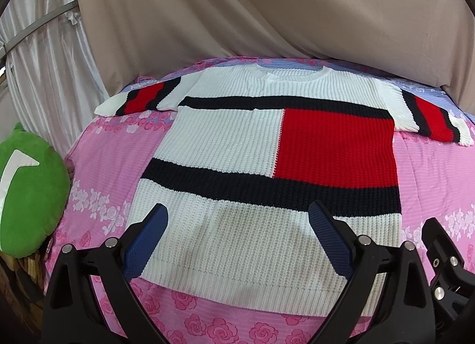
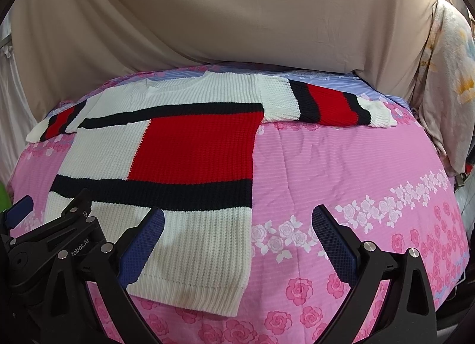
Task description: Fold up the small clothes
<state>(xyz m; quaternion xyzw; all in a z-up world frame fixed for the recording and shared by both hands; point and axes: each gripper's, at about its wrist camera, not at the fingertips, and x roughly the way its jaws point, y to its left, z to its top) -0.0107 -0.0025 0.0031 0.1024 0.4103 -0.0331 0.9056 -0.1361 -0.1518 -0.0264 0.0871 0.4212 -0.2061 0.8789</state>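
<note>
1. Knit sweater (image 1: 267, 148): chunky ribbed yarn, white with black bands and a red block. Lies flat, front up, on the bed (image 1: 439, 171), sleeves spread to both sides, hem nearest the cameras.
2. Handling, judged: soft, limp, fairly thick; likely light to moderate in weight, not slippery, not fragile. Will sag and stretch if lifted by one point.
3. Hold points, judged: hem corners, sleeve cuffs (image 2: 377, 112), shoulder seams; pinch through both layers.
4. Left gripper (image 1: 237, 213): wide open, empty, poised over the hem's white panel.
5. Right gripper (image 2: 237, 216): wide open, empty, straddling the sweater's right side edge and the pink quilt.
6. Surroundings: green plush (image 1: 29, 195) at bed's left; beige drape (image 1: 267, 2) behind.
</note>
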